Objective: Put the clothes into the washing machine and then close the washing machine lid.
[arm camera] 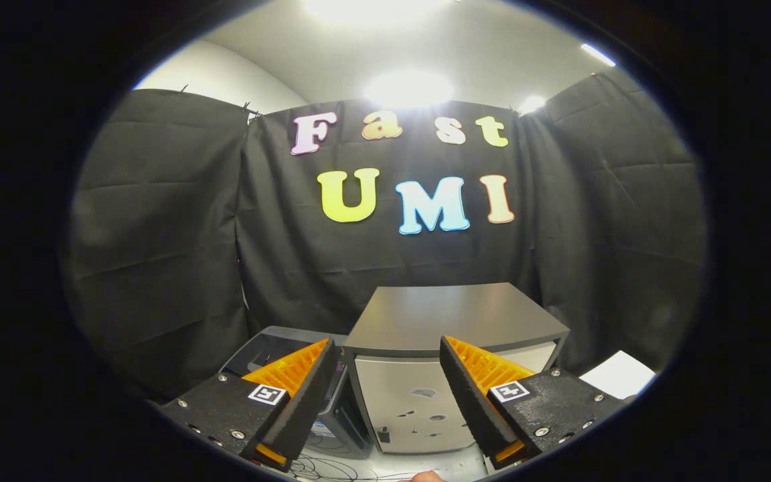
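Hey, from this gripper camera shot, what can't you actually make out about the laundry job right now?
- Gripper: open, holding nothing.
- Grey cabinet: its lower front sits behind the fingers; whether it is the washing machine cannot be told.
- Dark box: mostly covered by the other finger; its kind is unclear.
- White sheet: cut off by the view's edge.
- Cables: too small to trace.

A pale bench (425, 462) runs beneath the spread-apart fingers (306, 395), and a grey, flat-topped box-like cabinet (456, 321) stands on it just beyond them. Left of the cabinet, close beside it, sits a dark device with a slanted top (272, 348). Thin cables (332, 468) trail over the near bench, and a white sheet (620, 373) lies at right.
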The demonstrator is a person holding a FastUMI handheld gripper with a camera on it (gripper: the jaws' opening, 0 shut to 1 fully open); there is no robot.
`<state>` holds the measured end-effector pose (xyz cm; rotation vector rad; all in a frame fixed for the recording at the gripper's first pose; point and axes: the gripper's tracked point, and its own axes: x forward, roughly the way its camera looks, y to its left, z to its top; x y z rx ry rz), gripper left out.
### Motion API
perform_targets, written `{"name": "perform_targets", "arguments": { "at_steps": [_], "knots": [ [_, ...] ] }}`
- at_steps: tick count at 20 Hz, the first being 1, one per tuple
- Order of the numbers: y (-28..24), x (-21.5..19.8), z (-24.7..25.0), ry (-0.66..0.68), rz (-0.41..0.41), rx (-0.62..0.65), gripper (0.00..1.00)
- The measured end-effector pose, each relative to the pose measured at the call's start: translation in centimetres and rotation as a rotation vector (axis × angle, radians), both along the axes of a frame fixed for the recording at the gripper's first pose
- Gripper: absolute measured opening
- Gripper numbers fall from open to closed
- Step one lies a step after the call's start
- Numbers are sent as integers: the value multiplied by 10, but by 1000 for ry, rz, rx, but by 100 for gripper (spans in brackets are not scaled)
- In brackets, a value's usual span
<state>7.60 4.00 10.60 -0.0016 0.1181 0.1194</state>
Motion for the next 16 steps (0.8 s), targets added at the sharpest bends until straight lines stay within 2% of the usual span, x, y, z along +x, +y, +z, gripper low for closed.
{"name": "perform_targets", "arguments": {
  "at_steps": [7,16],
  "knots": [
    [-19,-28,1,0,-13,14,95],
    [3,-49,13,-42,41,24,95]
  ]
}}
